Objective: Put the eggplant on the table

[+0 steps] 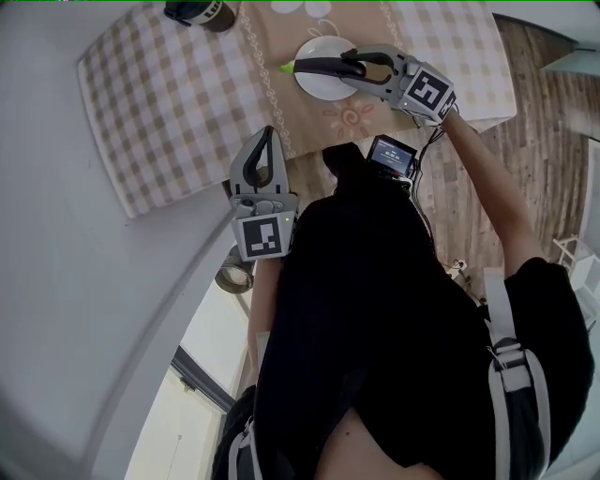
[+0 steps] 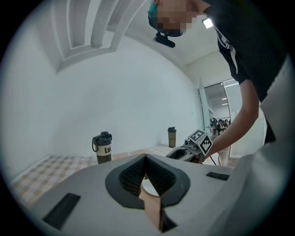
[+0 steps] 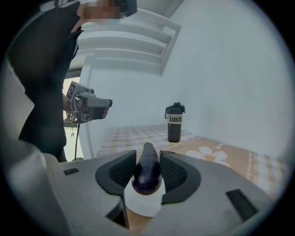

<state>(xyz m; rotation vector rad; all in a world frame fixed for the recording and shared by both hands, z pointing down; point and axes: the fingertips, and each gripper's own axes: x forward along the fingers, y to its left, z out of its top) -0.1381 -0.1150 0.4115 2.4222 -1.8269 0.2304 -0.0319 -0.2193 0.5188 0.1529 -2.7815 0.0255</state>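
Head view first. The table (image 1: 159, 103) carries a checked cloth with a flowered runner (image 1: 314, 127) down its middle, and a white plate (image 1: 319, 86) sits on that runner. The eggplant (image 1: 314, 66) lies across the plate, its green stem toward the picture's left. It is not yet on the table itself, so the task looks barely begun. The right gripper (image 1: 352, 67) reaches in from the right with a finger on either side of the eggplant's blunt end, lined up along its length so a squeeze would catch the thickest part. The left gripper (image 1: 268, 137) hangs at the table's near edge, well apart from the plate, probably parked out of the way. A dark bottle (image 1: 202, 11) stands at the far side.

Left gripper view: the fingers meet at their tips with nothing caught between them, so this gripper is clenched and empty. Past them a sliver of the white plate shows, with the bottle (image 2: 103, 147) to the left and a second bottle (image 2: 171, 137) further back.

Right gripper view: the eggplant (image 3: 147, 168) fills the gap between the two ribbed pads (image 3: 120, 173), purple butt end toward the camera, with the plate (image 3: 143, 205) beneath it. The fingers are spread wide and sit snug along both flanks. I see no squeeze in the skin, so I judge them released rather than grasping. The lift should wait for a firm grip, since smooth, rounded skin can roll or slip.
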